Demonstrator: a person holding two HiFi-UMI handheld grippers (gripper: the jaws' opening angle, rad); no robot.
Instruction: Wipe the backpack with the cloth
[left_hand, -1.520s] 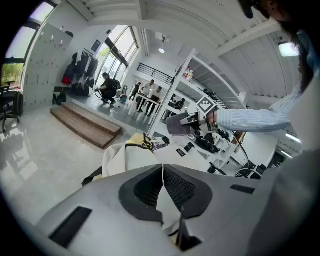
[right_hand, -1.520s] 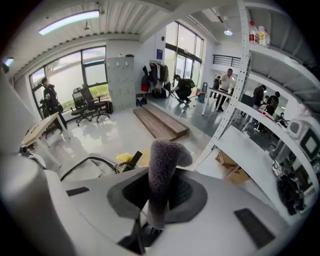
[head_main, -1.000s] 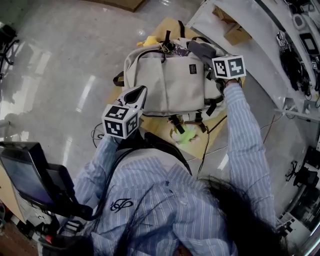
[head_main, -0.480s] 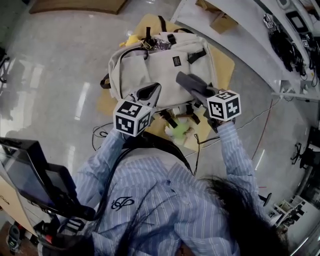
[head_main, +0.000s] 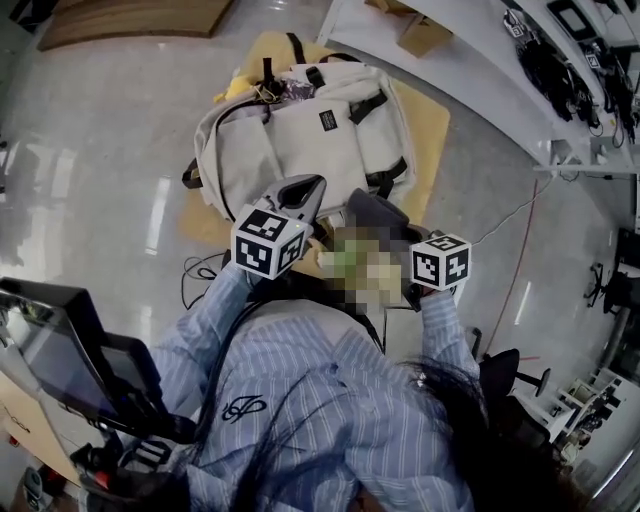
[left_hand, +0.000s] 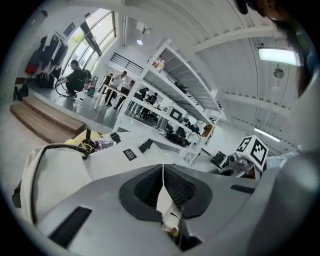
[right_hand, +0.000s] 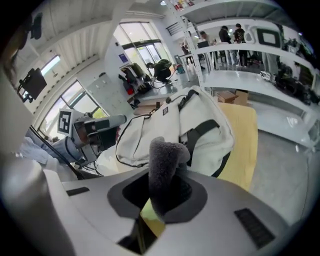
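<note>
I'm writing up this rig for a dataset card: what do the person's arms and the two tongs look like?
Both sleeves are light blue with fine white stripes. The left tongs and right tongs have smooth grey shells with dark textured pads inside. Each carries a white cube printed with black square markers.

Both arms tucked in close, elbows bent, cubes side by side. Left gripper pinched shut on nothing, right gripper just beside it, clamped on the grey cloth.
</note>
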